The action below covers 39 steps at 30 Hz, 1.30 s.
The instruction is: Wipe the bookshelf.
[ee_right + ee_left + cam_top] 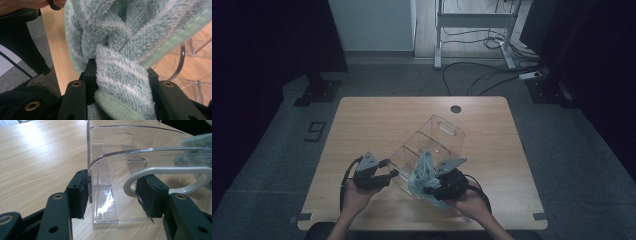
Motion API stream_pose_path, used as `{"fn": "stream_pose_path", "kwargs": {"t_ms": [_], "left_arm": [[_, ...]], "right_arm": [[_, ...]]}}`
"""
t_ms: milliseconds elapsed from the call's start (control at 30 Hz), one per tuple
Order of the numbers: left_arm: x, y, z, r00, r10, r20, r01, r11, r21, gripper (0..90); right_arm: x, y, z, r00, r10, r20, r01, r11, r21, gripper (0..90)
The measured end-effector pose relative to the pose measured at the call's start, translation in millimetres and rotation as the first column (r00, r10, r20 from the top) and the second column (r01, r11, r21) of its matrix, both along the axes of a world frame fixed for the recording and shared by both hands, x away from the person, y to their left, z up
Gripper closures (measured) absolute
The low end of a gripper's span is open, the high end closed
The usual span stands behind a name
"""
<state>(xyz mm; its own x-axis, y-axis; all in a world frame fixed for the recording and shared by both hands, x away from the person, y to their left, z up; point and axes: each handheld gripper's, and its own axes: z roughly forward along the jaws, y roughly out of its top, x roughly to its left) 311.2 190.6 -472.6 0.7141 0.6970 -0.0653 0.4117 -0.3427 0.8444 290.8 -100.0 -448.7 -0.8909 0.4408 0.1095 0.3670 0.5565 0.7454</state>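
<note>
A pale wooden bench (377, 125) with rounded corners stands on grey carpet (272, 150), and a dark round grommet (455, 109) sits near its far edge. One thing rests directly on the wood: a clear plastic organiser (432, 145), divided into compartments, set at an angle right of centre, with a handle slot at its far end. The near end reaches toward the bench's front edge.

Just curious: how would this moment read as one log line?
left fingers: clamp bin wall | right fingers: grip towel | towel: at bin's near end
</note>
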Motion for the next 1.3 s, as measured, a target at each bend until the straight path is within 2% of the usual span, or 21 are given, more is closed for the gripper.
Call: {"fn": "stream_pose_path", "kwargs": {"t_ms": [200,500,667,1000,1233,1300], "left_arm": [[0.0,-0.2,0.1,1.0,0.001,-0.001,-0.001,1.0,0.0,45.1],[-0.2,-0.4,0.2,1.0,0.006,-0.003,-0.006,1.0,0.0,45.1],[-0.1,-0.5,0.3,0.9999,0.01,-0.002,-0.01,0.9999,-0.001,45.2],[0.1,0.2,0.5,0.9999,0.014,-0.006,-0.014,0.9999,0.002,45.3],[0.1,0.2,0.6,0.9999,0.014,-0.006,-0.014,0.9999,0.002,45.3],[0.3,0.4,0.5,0.9999,0.013,-0.006,-0.013,0.9999,0.002,45.3]], "right_arm": [[-6.8,-3.8,-3.7,1.0,0.005,0.007,-0.005,1.0,-0.023,58.9],[-11.4,0.8,-16.0,0.9999,0.012,0.006,-0.012,0.999,-0.045,58.9],[-14.2,3.7,-26.4,0.9999,0.012,0.003,-0.012,0.996,-0.083,58.9],[-14.6,13.6,-51.1,0.9998,0.011,-0.016,-0.014,0.987,-0.162,58.7],[-12.4,21.4,-72.0,0.9996,0.011,-0.024,-0.016,0.971,-0.24,58.6],[-11.7,22.7,-75.4,0.9996,0.011,-0.024,-0.017,0.968,-0.248,58.5]]}}
